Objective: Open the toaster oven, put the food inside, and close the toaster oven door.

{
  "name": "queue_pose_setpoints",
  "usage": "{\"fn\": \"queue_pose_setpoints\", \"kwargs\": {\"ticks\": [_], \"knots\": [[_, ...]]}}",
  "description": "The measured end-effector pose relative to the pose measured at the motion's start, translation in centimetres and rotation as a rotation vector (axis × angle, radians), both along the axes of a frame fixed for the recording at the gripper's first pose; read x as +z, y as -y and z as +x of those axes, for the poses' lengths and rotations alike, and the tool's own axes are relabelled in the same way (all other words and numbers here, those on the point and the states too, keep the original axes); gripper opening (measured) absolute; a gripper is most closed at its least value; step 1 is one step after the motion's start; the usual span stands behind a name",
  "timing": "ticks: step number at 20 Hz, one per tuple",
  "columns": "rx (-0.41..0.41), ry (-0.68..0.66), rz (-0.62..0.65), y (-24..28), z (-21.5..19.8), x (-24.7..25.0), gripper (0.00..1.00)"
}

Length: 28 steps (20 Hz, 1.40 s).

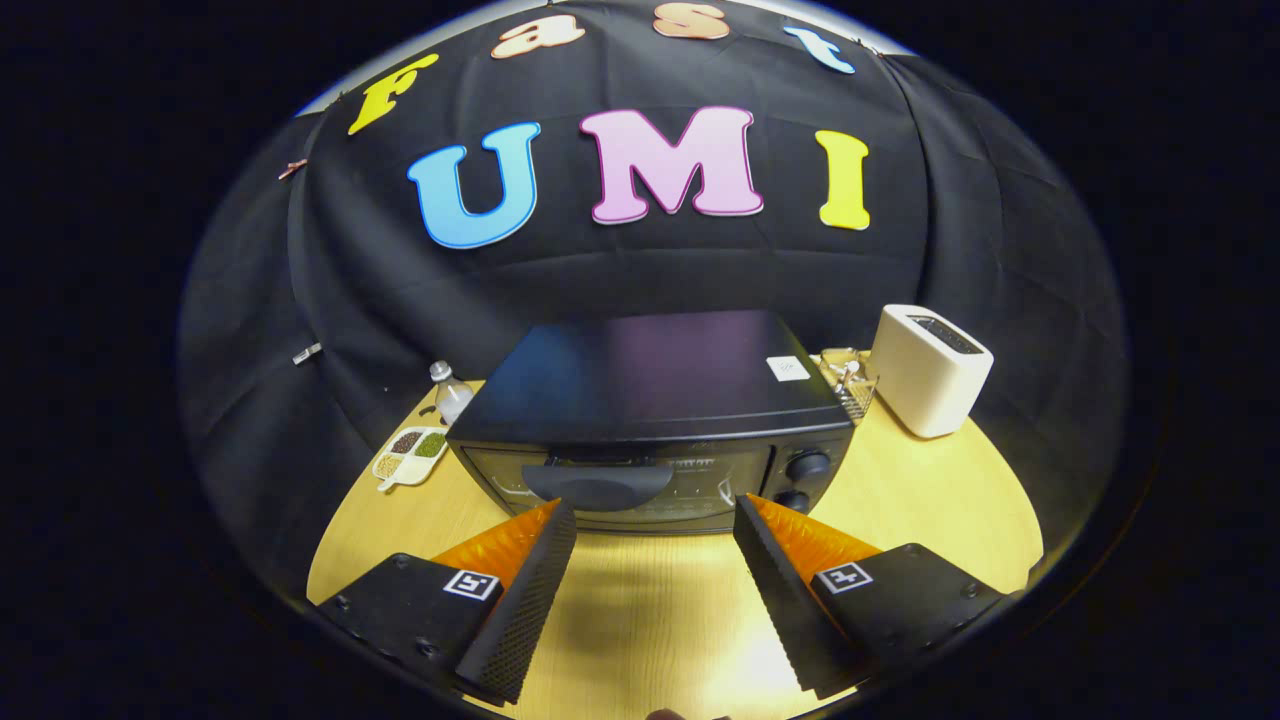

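Observation:
A black toaster oven stands on the wooden table just beyond my fingers, its glass door shut. The door's dark handle runs along the top of the door, slightly ahead of my left fingertip. Two knobs sit on the oven's right side. My gripper is open, with its fingers spread wide and nothing between them, and it is held above the table in front of the door. A small white divided dish of food lies to the left of the oven.
A white pop-up toaster stands to the right of the oven. A clear bottle stands behind the dish. A small wire basket sits between the oven and the toaster. Bare table lies under my fingers.

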<state>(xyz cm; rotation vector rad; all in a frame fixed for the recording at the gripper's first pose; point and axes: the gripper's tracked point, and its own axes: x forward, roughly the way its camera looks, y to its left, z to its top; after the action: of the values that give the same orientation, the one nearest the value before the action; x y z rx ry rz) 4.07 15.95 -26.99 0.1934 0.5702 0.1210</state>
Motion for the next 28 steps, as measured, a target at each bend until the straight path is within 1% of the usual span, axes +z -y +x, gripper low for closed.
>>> {"fn": "queue_pose_setpoints", "kwargs": {"ticks": [5,8,11,16,20,22,25,28], "knots": [[-0.002,0.14,-0.049,3.5,-0.7,6.2,0.99],[-0.025,0.209,-0.057,5.6,-1.0,10.0,0.98],[-0.067,0.27,-0.042,7.7,-1.4,14.0,0.98],[-0.101,0.353,-0.04,10.7,-2.5,19.2,0.98],[-0.124,0.405,-0.076,13.5,-2.7,21.7,0.98],[-0.133,0.423,-0.066,14.3,-2.9,22.6,0.98],[-0.156,0.436,-0.057,15.9,-2.6,23.1,0.98],[-0.153,0.443,-0.067,16.7,-2.7,23.0,0.98]]}}
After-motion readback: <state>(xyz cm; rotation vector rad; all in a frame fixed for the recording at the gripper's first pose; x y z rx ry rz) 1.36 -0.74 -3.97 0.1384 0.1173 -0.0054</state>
